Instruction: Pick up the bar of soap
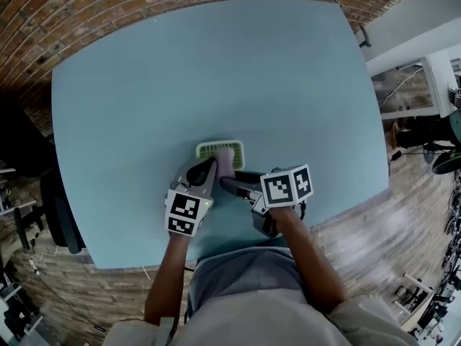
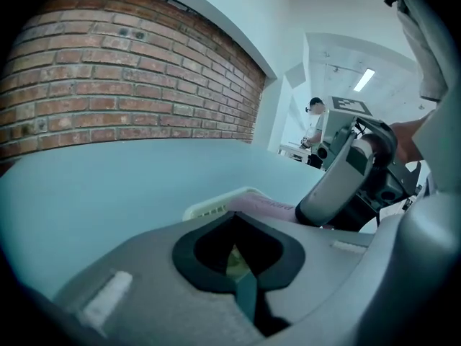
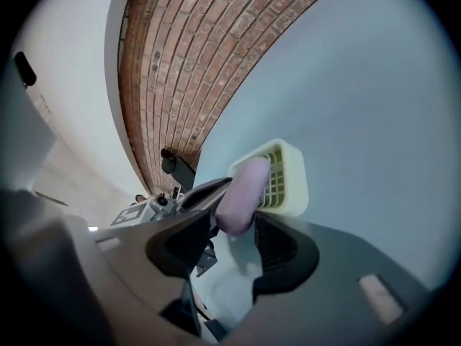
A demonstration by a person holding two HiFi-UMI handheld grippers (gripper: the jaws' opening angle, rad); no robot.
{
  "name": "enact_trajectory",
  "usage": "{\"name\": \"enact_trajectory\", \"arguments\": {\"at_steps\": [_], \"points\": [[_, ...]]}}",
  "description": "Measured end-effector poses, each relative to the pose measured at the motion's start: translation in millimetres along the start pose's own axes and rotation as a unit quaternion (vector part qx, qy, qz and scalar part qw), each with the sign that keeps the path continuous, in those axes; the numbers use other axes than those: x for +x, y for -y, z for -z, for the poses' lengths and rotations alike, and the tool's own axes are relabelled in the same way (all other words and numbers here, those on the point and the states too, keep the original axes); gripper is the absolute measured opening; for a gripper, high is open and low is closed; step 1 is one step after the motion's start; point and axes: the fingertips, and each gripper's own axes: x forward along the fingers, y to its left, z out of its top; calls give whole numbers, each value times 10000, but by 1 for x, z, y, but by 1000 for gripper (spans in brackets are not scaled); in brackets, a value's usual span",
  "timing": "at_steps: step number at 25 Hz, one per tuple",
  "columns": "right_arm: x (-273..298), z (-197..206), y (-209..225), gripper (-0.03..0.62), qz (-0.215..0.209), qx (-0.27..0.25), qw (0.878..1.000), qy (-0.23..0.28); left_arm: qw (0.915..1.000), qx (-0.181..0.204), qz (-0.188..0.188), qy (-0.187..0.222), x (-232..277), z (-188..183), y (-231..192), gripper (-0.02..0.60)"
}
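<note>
Head view puts the person's two bare forearms (image 1: 302, 258) lowest in the frame, each hand carrying a gripper over the near edge of the pale blue table (image 1: 216, 71). The left gripper (image 1: 209, 168) reaches up from the lower centre, and its tip is just beside the lower left corner of the soap dish (image 1: 209, 148). In the left gripper view its jaws are pressed together, leaving only a notch-shaped hole between the dark pads, with a bit of pale green showing through. The right gripper (image 1: 229, 182) comes in from the right, pointing left. In the right gripper view its jaws pinch the near end of the bar of soap (image 3: 245, 186), a lavender bar at the middle of that frame. The bar's far end lies over the pale green slatted dish, and whether it touches the slats cannot be told. In the head view the bar stands just below centre, crossing the dish's lower rim, with the two gripper tips close on either side. Beyond the dish the table top runs bare to its far edge. Behind it a red brick wall (image 1: 108, 6) curves along the top of the frame, and wooden flooring (image 1: 374, 222) shows at the right.
</note>
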Motion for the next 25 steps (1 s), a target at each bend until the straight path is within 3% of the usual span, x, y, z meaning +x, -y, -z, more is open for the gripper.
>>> {"name": "enact_trajectory", "arguments": {"at_steps": [4, 12, 17, 25], "points": [[3, -11, 2, 160, -120, 318, 9991, 261, 9999, -168, 9, 26, 0, 2, -3, 2], [3, -25, 6, 163, -277, 567, 9959, 647, 9996, -266, 16, 36, 2, -1, -3, 0], [5, -38, 8, 150, -856, 1457, 9790, 1140, 9994, -341, 35, 42, 1, 0, -4, 0], [1, -45, 8, 140, -890, 1400, 9762, 1393, 9994, -330, 127, 26, 1, 0, -1, 2]]}}
